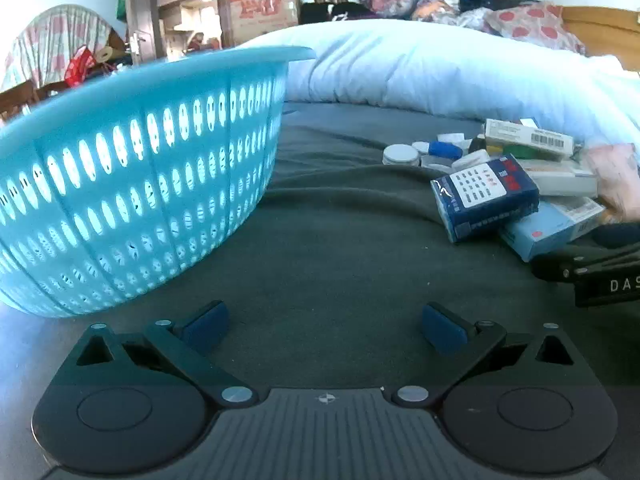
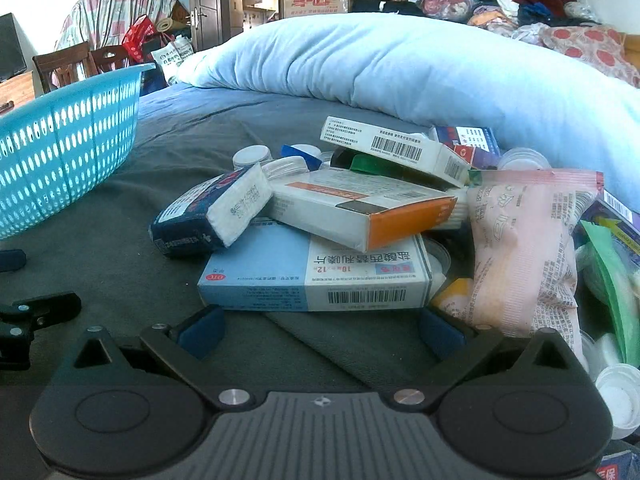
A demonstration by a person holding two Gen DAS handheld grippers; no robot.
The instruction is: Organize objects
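A pile of medicine boxes, small jars and packets lies on the dark bedsheet. In the right wrist view a light blue box (image 2: 316, 276) lies at the front, under an orange-ended white box (image 2: 360, 208), with a dark blue pack (image 2: 208, 216) to the left and a pink packet (image 2: 524, 248) to the right. My right gripper (image 2: 320, 332) is open and empty just in front of the light blue box. A turquoise perforated basket (image 1: 132, 176) stands to the left. My left gripper (image 1: 326, 326) is open and empty beside it, on the sheet. The pile (image 1: 516, 184) is to its right.
A large pale blue duvet (image 2: 400, 72) lies behind the pile. The right gripper's body (image 1: 592, 272) shows at the right edge of the left wrist view. Chairs, cardboard boxes and heaped clothes stand beyond the bed.
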